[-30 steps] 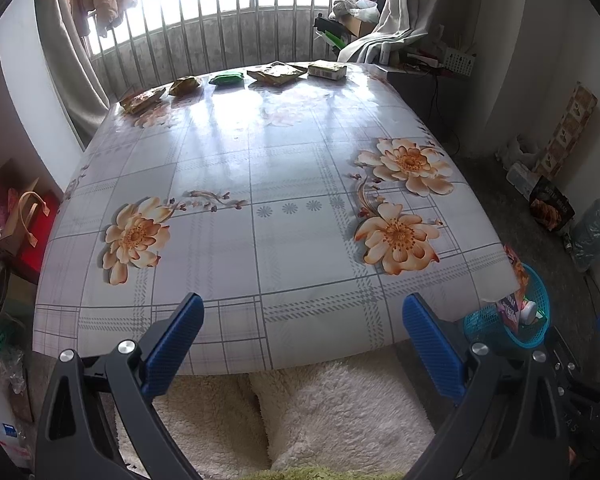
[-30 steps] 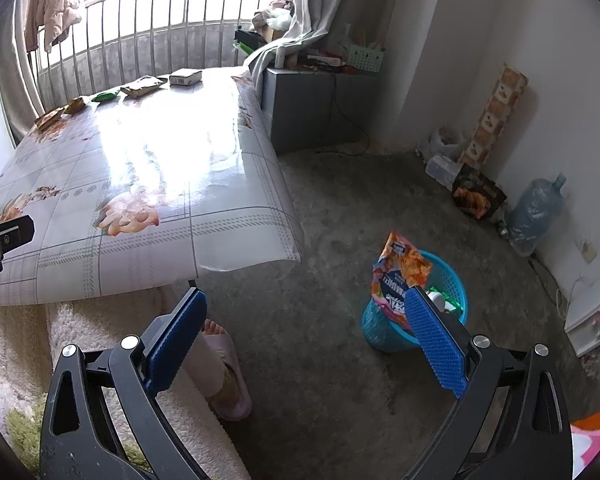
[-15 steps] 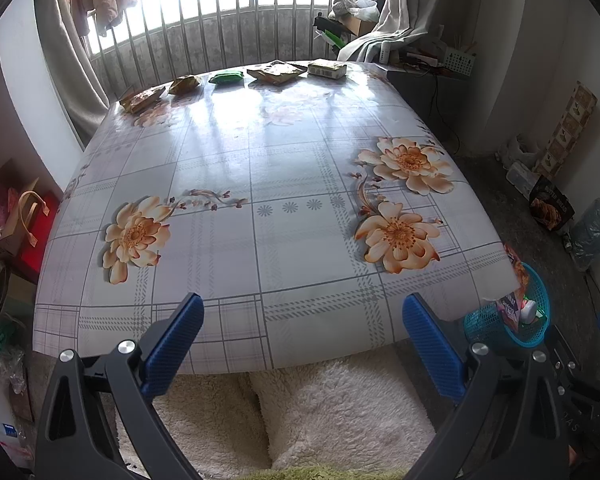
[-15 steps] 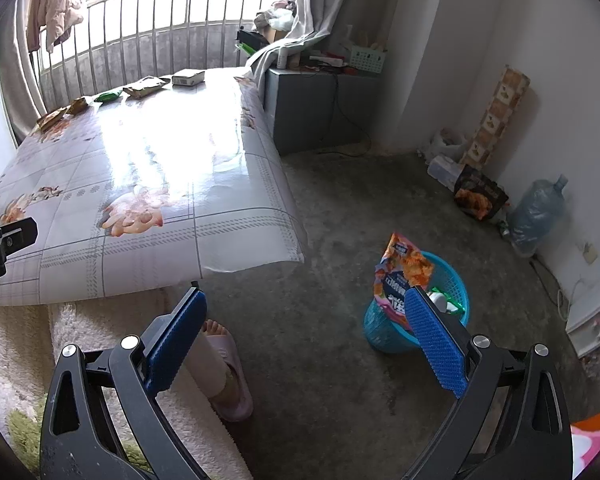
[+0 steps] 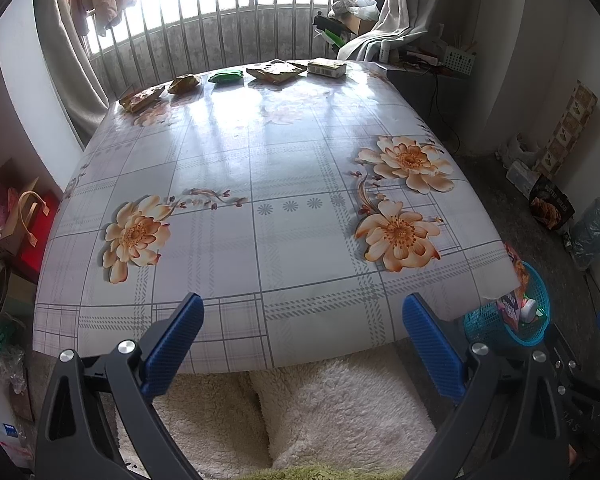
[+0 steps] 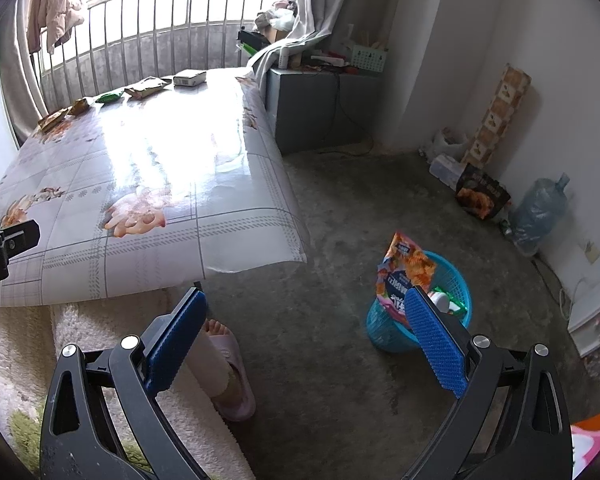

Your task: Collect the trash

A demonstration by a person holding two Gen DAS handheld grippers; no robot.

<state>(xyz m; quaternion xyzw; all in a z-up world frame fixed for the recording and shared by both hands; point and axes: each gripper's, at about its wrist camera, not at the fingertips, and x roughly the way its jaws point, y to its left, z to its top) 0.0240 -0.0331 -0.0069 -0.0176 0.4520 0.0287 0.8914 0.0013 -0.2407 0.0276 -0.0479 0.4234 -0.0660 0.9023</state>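
Several pieces of trash lie in a row along the far edge of the flowered table (image 5: 284, 168): a brown wrapper (image 5: 142, 98), a small crumpled packet (image 5: 185, 83), a green packet (image 5: 225, 76), a flat snack bag (image 5: 275, 70) and a small box (image 5: 326, 67). My left gripper (image 5: 303, 322) is open and empty at the table's near edge. My right gripper (image 6: 305, 320) is open and empty above the floor. A blue trash basket (image 6: 446, 280) stands on the floor by its right finger, with an orange snack bag (image 6: 406, 268) sticking out. The basket also shows in the left wrist view (image 5: 488, 326).
A white fluffy rug (image 5: 300, 408) lies under the table's near edge. A person's foot in a slipper (image 6: 228, 364) stands on it. A grey cabinet (image 6: 316, 108) is at the back right. A water bottle (image 6: 540, 212) and a dark bag (image 6: 482, 196) stand by the right wall.
The right wrist view has shifted slightly, so the basket sits a little lower and further right. The left gripper has not visibly moved.
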